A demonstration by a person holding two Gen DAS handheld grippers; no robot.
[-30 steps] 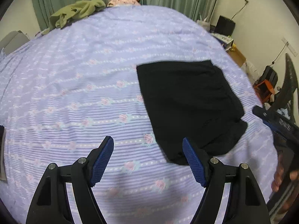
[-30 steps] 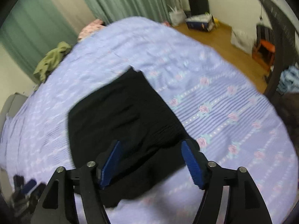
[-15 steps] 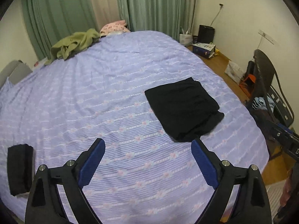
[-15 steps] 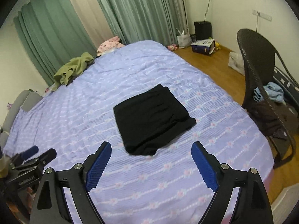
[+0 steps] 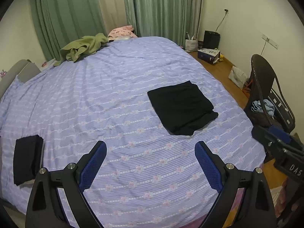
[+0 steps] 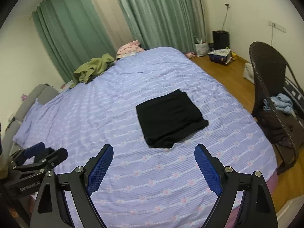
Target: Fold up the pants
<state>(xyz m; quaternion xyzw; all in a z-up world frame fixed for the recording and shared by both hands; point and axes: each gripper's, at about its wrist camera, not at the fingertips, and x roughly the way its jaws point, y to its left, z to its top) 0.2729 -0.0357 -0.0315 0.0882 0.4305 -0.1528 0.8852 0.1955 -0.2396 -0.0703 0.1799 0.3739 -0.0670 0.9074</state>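
The black pants [image 5: 181, 107] lie folded in a flat square on the lilac flowered bedsheet [image 5: 106, 98], toward its right side; they also show in the right wrist view [image 6: 170, 118]. My left gripper [image 5: 151, 163] is open and empty, held above the bed's near edge, well short of the pants. My right gripper [image 6: 153, 166] is open and empty too, also back from the pants. The right gripper shows at the right edge of the left wrist view [image 5: 279, 148], and the left gripper at the lower left of the right wrist view [image 6: 38, 159].
A second folded black garment [image 5: 26, 159] lies at the bed's near left edge. A green garment [image 5: 83, 46] and a pink pillow [image 5: 122, 32] are at the far end. A dark wicker chair [image 6: 273, 93] with clothes stands on the wooden floor to the right.
Both grippers have pulled back and up from the folded pants, which now lie farther off. Both jaws have opened wider. The pants have stayed where they were.
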